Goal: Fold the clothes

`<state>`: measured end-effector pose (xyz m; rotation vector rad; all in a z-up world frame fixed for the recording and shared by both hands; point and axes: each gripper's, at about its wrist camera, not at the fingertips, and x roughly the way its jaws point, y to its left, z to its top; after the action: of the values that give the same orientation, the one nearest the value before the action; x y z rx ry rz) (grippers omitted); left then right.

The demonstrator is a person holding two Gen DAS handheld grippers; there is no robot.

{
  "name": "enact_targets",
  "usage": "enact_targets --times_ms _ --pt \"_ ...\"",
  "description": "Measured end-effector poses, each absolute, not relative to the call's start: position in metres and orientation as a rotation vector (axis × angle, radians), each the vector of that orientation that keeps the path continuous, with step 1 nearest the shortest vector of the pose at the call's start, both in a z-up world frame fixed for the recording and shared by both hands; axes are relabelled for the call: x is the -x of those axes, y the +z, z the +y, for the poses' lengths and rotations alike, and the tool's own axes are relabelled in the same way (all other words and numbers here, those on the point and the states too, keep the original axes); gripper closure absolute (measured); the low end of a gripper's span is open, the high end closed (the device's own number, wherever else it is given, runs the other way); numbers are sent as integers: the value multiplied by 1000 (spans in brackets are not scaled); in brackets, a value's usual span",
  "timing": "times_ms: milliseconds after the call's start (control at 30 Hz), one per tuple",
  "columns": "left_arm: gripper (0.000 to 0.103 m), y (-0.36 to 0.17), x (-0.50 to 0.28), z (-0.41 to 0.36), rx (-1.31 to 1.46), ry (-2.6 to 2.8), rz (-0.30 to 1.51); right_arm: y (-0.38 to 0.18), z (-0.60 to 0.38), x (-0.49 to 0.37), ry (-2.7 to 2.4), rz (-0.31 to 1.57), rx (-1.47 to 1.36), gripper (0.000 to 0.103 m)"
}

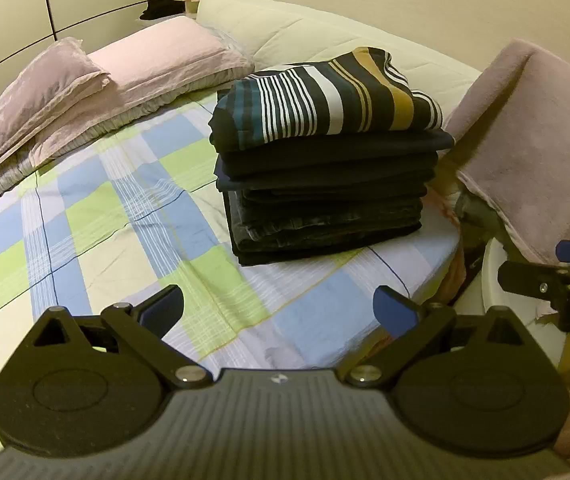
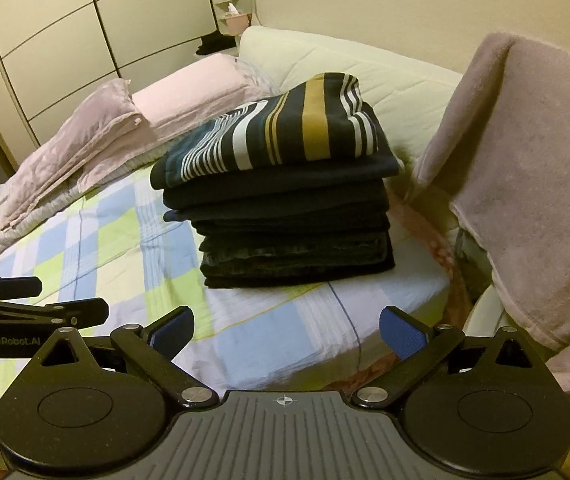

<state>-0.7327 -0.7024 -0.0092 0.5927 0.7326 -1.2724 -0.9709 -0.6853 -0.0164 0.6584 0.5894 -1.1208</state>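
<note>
A: State of the jaws?

B: Left gripper: jaws apart, nothing between them. Right gripper: the same.

A: Location of the garments?

B: Stack of folded clothes on the checked bedsheet, ahead of both grippers, apart from them. Striped garment uppermost. Pink towel hangs just right of the stack.

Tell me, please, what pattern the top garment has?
Striped garment: navy, white, teal, mustard; clearest from left wrist.
</note>
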Motion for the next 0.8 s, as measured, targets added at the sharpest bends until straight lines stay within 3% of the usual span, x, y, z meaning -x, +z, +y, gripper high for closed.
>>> enact_targets --times_ms 800 --pt "3 -22 727 -710 -602 -1237 769 -20 -692 957 -1127 641 -614 2"
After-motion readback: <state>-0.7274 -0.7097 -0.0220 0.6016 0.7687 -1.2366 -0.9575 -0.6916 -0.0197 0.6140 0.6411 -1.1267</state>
